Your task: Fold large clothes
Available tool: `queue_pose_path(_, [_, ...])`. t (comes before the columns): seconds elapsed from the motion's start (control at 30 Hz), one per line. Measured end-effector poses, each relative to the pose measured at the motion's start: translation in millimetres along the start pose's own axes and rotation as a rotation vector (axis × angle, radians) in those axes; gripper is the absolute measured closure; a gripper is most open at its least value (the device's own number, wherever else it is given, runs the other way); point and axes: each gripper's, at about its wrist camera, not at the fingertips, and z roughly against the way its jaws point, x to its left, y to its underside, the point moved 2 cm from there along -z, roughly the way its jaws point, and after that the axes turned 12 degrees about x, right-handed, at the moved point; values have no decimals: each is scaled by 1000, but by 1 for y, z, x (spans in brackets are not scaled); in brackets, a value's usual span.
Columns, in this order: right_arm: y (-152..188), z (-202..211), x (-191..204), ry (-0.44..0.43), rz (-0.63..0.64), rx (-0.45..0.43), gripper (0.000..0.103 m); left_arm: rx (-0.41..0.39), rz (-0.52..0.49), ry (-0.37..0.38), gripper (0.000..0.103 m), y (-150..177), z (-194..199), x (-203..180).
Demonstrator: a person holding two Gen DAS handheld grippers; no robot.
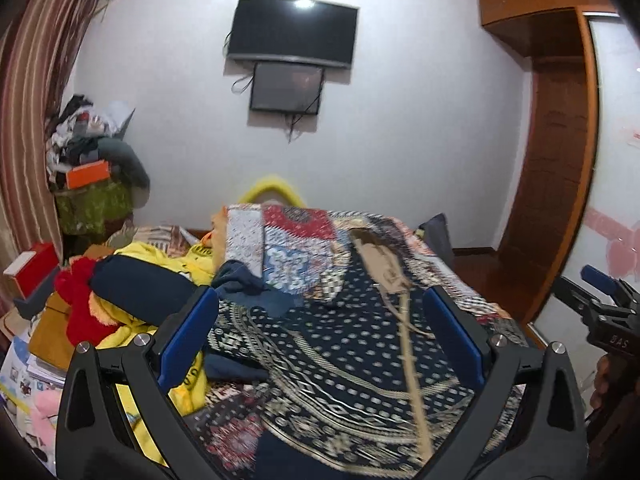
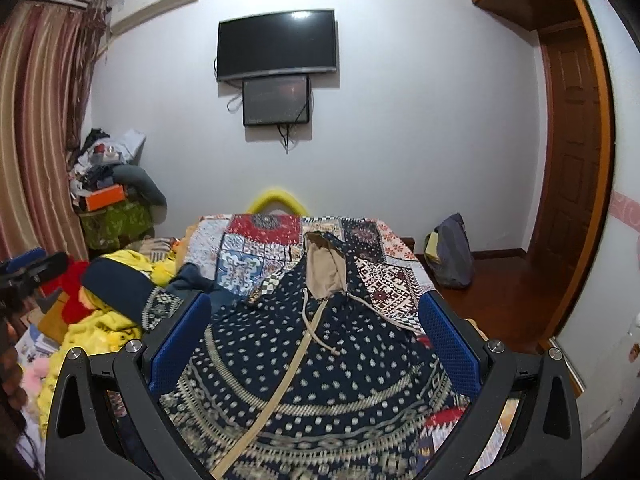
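Patchwork-covered bed bears navy hooded garment, yellow blanket.

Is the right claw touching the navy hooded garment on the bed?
Cannot tell. In the right wrist view the open right claw frames the navy hooded garment, but neither view plainly shows contact or a gap.

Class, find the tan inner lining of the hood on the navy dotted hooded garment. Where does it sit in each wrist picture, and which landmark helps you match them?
Left wrist view: the tan hood lining lies right of centre, blurred, above the navy dotted hooded garment.
Right wrist view: the lining sits near centre, at the garment's far end.
Shared landmark: the black wall-mounted television.
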Motion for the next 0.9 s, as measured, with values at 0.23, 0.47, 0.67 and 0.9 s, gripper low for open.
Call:
queue_pose_path(0.23, [-14, -75, -11, 30, 39, 126, 0, 176, 124, -74, 0, -18, -87, 82])
queue_pose_path(0.47, [11, -158, -17, -11, 15, 334, 0, 414, 197, -104, 0, 17, -183, 153])
queue_pose_path(0.67, [38, -204, -15, -18, 33, 468, 1, 573, 431, 49, 19, 62, -249, 200])
queue_pose_path(0.9, [45, -218, -14, -29, 36, 499, 1, 525, 588, 119, 42, 69, -278, 233])
